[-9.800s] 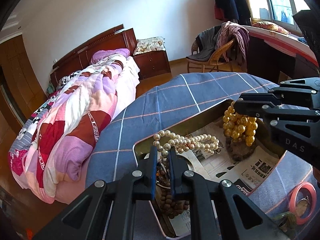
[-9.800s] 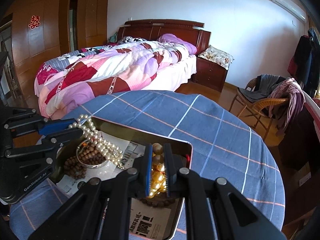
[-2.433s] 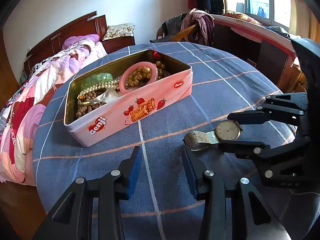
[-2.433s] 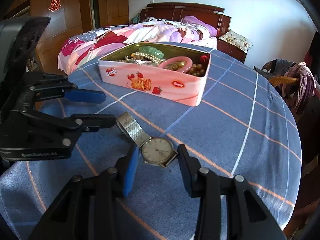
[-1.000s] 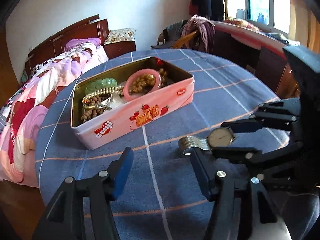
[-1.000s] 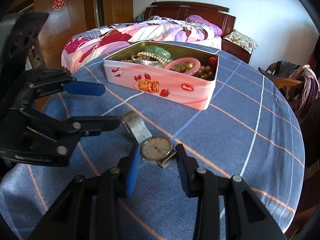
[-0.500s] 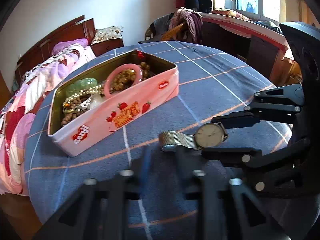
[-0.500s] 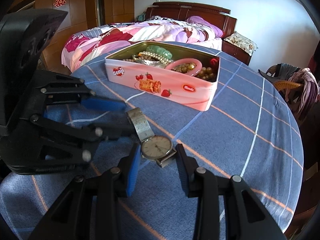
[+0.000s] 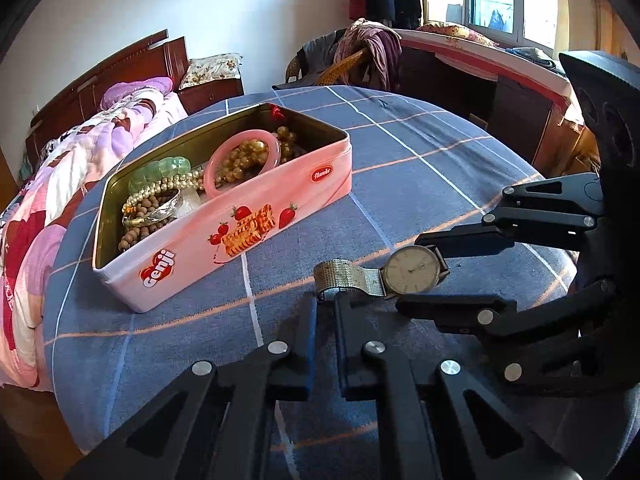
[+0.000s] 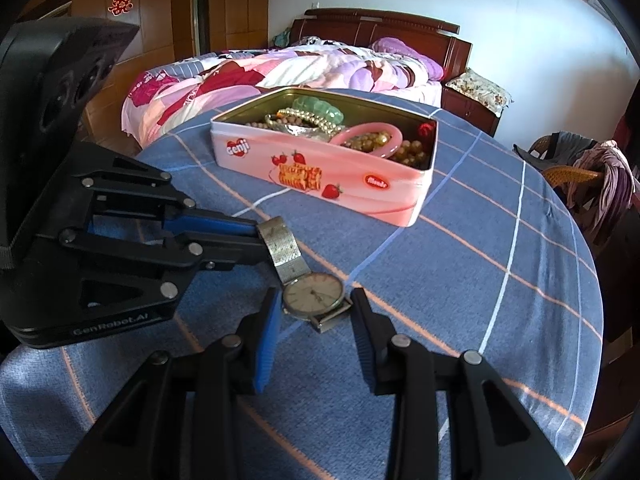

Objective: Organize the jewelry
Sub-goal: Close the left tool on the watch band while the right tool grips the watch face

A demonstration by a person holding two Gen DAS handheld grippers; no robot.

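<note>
A silver wristwatch (image 9: 408, 270) with a mesh strap lies on the blue checked tablecloth (image 9: 420, 168); it also shows in the right wrist view (image 10: 313, 295). My left gripper (image 9: 323, 303) is shut on the end of the mesh strap (image 10: 280, 246). My right gripper (image 10: 314, 312) is open, with its fingers on either side of the watch face. A pink tin (image 9: 240, 224) behind the watch holds pearl and bead strings, a pink bangle (image 9: 242, 160) and a green bracelet.
The round table ends close behind the tin and to the right. A bed (image 10: 280, 68) with a patchwork quilt stands beyond it. A wicker chair (image 9: 348, 60) with clothes and a dark desk stand near the window.
My left gripper has closed from wide open onto the watch strap. My right gripper has stayed open around the watch face. Earlier still, both grippers held bead strings over the tin.
</note>
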